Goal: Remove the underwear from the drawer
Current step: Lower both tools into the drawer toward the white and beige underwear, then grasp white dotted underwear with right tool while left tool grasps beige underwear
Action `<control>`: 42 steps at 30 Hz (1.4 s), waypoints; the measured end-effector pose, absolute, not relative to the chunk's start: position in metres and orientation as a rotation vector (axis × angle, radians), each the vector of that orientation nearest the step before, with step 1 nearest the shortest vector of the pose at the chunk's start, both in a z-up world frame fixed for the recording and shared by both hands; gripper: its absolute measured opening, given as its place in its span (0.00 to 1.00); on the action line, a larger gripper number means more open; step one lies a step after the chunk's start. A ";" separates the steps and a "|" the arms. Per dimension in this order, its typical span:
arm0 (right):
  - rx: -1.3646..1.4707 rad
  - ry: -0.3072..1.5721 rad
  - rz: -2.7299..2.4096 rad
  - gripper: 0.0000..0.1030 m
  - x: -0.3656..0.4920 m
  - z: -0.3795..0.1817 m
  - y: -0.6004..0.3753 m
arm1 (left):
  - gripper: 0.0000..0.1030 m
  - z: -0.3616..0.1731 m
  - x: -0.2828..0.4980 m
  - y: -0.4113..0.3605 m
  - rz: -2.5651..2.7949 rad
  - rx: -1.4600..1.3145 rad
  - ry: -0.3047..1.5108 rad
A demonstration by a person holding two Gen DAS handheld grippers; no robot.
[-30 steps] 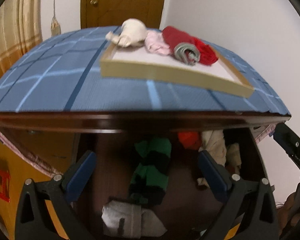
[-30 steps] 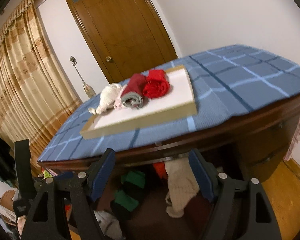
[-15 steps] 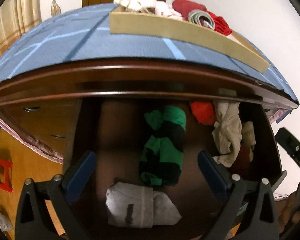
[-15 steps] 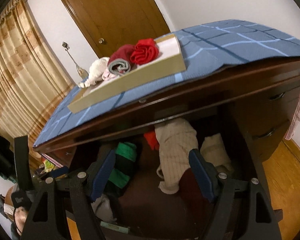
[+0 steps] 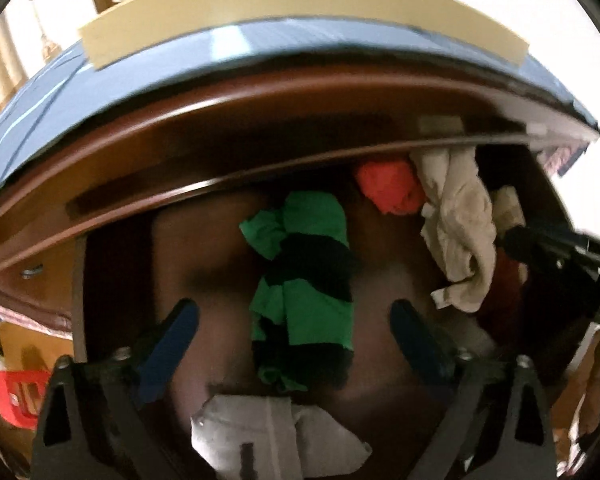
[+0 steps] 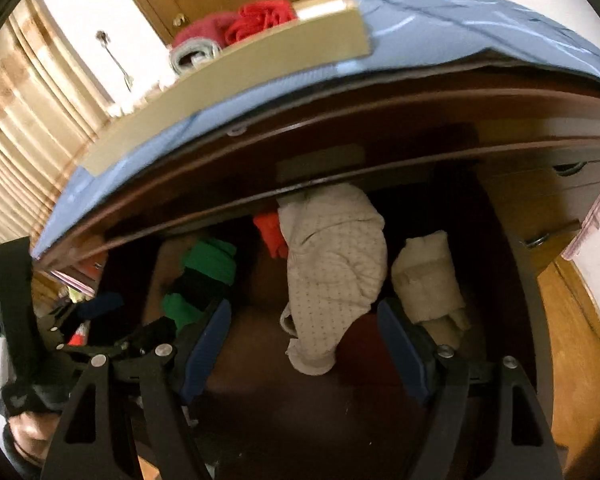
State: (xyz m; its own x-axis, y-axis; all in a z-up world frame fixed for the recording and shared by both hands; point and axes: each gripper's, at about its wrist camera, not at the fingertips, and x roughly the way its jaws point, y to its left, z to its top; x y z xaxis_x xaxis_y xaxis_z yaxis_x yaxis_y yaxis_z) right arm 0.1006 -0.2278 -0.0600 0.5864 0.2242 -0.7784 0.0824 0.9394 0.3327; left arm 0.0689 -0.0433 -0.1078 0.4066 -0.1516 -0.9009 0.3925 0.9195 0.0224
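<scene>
The left gripper (image 5: pixel 292 320) is closing around the green-and-black roll (image 5: pixel 304 280), pads clear of it. The right gripper (image 6: pixel 304 336) stands spread, the beige underwear (image 6: pixel 332 272) at twelve o'clock in the drawer (image 6: pixel 520 280).

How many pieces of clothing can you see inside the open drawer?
5: green-and-black roll in the middle, grey fold nearest the front, orange-red piece at the back, dotted beige garment, beige roll rightmost. More may be hidden.
</scene>
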 end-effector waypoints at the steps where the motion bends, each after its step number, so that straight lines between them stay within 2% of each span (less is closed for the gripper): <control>1: 0.330 0.959 0.096 0.75 0.106 -0.061 -0.224 | 0.89 -0.110 0.070 -0.046 -0.347 0.273 1.107; 10: 0.187 1.140 0.114 0.75 0.143 -0.087 -0.201 | 0.88 -0.128 0.085 -0.059 -0.317 0.387 1.144; 13: 0.155 1.170 0.104 0.75 0.148 -0.092 -0.196 | 0.81 -0.137 0.089 -0.064 -0.332 0.405 1.192; 16: 0.141 1.190 0.083 0.75 0.154 -0.094 -0.194 | 0.80 -0.140 0.092 -0.066 -0.345 0.401 1.221; 20: 0.097 1.228 0.046 0.55 0.161 -0.100 -0.188 | 0.80 -0.149 0.098 -0.070 -0.345 0.420 1.279; 25: 0.095 1.272 0.032 0.54 0.166 -0.104 -0.190 | 0.79 -0.156 0.105 -0.072 -0.349 0.445 1.324; 28: 0.062 1.276 0.033 0.48 0.166 -0.104 -0.185 | 0.61 -0.156 0.106 -0.073 -0.353 0.438 1.329; 30: 0.043 1.275 0.040 0.37 0.165 -0.103 -0.184 | 0.56 -0.156 0.107 -0.073 -0.363 0.423 1.337; 32: 0.038 1.273 0.045 0.31 0.161 -0.103 -0.186 | 0.44 -0.154 0.108 -0.072 -0.376 0.409 1.333; 35: 0.060 1.270 0.065 0.24 0.155 -0.100 -0.191 | 0.34 -0.150 0.106 -0.071 -0.378 0.409 1.301; 38: 0.090 1.258 0.094 0.21 0.145 -0.095 -0.195 | 0.28 -0.141 0.105 -0.071 -0.409 0.390 1.256; 42: 0.162 1.218 0.138 0.18 0.125 -0.086 -0.201 | 0.26 -0.127 0.109 -0.062 -0.473 0.288 1.237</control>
State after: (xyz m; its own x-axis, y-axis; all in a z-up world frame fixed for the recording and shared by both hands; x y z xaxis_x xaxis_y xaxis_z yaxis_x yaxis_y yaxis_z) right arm 0.1252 -0.2014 -0.0862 0.3401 0.1916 -0.9206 -0.0187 0.9802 0.1971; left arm 0.1089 -0.0619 -0.1269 0.2492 -0.1888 -0.9499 0.4933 0.8688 -0.0433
